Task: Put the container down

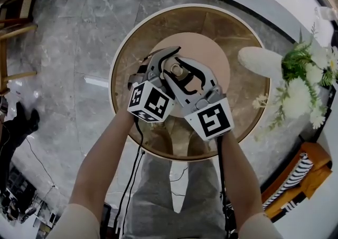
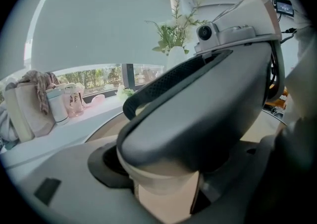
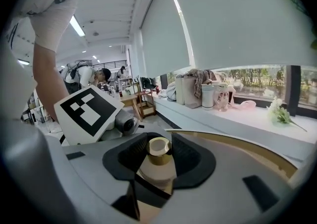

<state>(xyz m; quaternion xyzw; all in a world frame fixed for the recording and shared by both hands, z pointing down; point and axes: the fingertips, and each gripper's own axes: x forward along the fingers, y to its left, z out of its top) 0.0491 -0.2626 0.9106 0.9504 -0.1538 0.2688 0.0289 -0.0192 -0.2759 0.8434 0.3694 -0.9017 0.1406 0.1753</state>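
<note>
Over the pink disc (image 1: 211, 53) of the round table (image 1: 119, 58), both grippers meet at a small cream container (image 1: 175, 69) with a gold collar. In the right gripper view the container (image 3: 158, 168) stands between the black pads of my right gripper (image 3: 158, 156). A dark gap shows at the left pad, so those jaws read as open around it. In the left gripper view the container's cream body (image 2: 163, 191) is wedged between the jaws of my left gripper (image 2: 163, 183). The right gripper's grey jaw crosses just above it. My left gripper (image 1: 168, 62) and right gripper (image 1: 177, 71) overlap in the head view.
A white vase (image 1: 261, 61) with green and white flowers (image 1: 301, 82) stands on the table's right side. An orange seat with a striped cushion (image 1: 301, 172) is at lower right, a wooden chair (image 1: 13, 21) at far left. Bags and cups (image 3: 208, 94) line the windowsill.
</note>
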